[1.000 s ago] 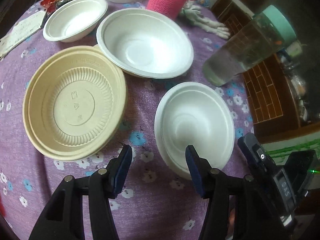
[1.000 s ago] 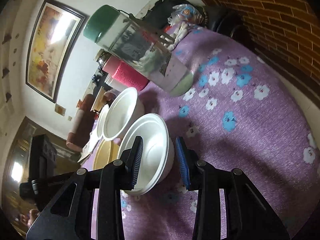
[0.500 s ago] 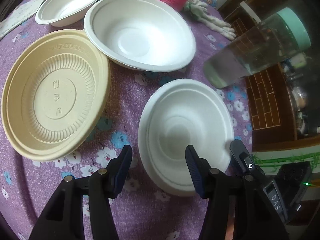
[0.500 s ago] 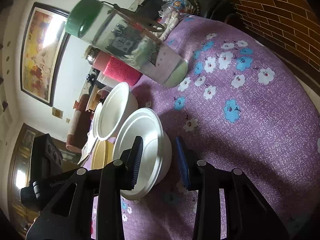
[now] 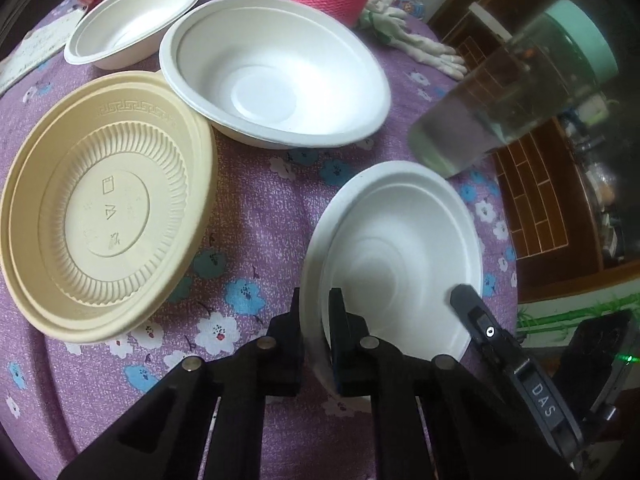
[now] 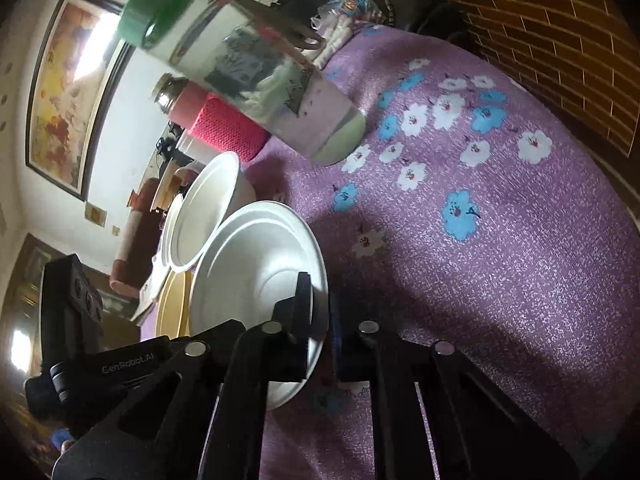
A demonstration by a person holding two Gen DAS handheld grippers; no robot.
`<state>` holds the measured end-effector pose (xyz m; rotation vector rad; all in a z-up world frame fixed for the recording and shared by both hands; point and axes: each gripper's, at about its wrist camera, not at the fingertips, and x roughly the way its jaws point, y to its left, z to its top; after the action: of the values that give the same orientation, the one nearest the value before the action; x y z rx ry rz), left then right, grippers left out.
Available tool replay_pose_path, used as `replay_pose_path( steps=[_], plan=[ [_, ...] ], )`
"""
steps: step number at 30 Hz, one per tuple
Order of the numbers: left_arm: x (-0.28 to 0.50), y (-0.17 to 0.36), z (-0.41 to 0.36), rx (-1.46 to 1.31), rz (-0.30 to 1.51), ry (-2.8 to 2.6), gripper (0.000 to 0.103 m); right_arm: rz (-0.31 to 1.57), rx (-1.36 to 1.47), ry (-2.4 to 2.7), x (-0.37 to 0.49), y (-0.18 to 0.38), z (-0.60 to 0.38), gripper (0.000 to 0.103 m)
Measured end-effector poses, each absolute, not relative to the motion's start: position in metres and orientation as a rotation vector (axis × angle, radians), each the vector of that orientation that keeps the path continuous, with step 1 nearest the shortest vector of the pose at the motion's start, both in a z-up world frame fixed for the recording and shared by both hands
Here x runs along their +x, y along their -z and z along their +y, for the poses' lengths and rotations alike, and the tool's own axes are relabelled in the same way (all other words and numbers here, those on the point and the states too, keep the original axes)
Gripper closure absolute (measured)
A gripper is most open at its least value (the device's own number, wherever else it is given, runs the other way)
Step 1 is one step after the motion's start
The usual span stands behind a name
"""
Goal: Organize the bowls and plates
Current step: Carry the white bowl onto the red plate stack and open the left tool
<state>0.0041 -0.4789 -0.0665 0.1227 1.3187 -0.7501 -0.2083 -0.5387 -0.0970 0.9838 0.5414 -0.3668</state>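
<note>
Small white paper bowl (image 5: 394, 256) sits near the tabletop (image 5: 256, 216) edge. Left gripper (image 5: 316, 312) jaws clamped on its near rim; right gripper (image 6: 320, 300) jaws clamped on the opposite rim.

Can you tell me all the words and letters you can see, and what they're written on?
"DAS": label on the right tool, seen from the left wrist camera.
"GenRobot.AI": on the left tool's black body, seen from the right wrist camera.
Tan plate: raised marks in the middle, not readable as words.
Paper sheet: print too blurred to read.
</note>
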Motion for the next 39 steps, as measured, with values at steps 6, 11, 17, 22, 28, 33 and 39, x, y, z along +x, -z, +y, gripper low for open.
replay_pose_path(
  steps=[6, 11, 17, 22, 28, 33, 39],
  plan=[
    [-0.001, 0.057, -0.459, 0.110, 1.304, 0.777, 0.094, 0.537, 0.957, 0.349, -0.210, 0.094, -0.529, 0.097],
    [-0.005, 0.038, -0.421, 0.110, 1.226, 0.768, 0.094, 0.485, 0.916, 0.309, -0.218, 0.075, -0.494, 0.097],
    [0.003, 0.011, -0.331, 0.067, 1.100, 0.685, 0.094, 0.492, 0.846, 0.178, -0.192, 0.048, -0.427, 0.096],
    [0.021, -0.007, -0.225, -0.016, 1.001, 0.530, 0.094, 0.551, 0.734, 0.033, -0.137, 0.027, -0.351, 0.096],
    [0.034, -0.013, -0.102, -0.109, 0.945, 0.326, 0.094, 0.649, 0.625, -0.166, -0.061, 0.020, -0.238, 0.096],
    [0.046, -0.008, -0.019, -0.156, 0.925, 0.177, 0.093, 0.729, 0.537, -0.280, -0.006, 0.027, -0.149, 0.095],
    [0.065, 0.017, 0.026, -0.178, 0.968, 0.087, 0.092, 0.782, 0.450, -0.318, 0.035, 0.044, -0.080, 0.095]
  ],
)
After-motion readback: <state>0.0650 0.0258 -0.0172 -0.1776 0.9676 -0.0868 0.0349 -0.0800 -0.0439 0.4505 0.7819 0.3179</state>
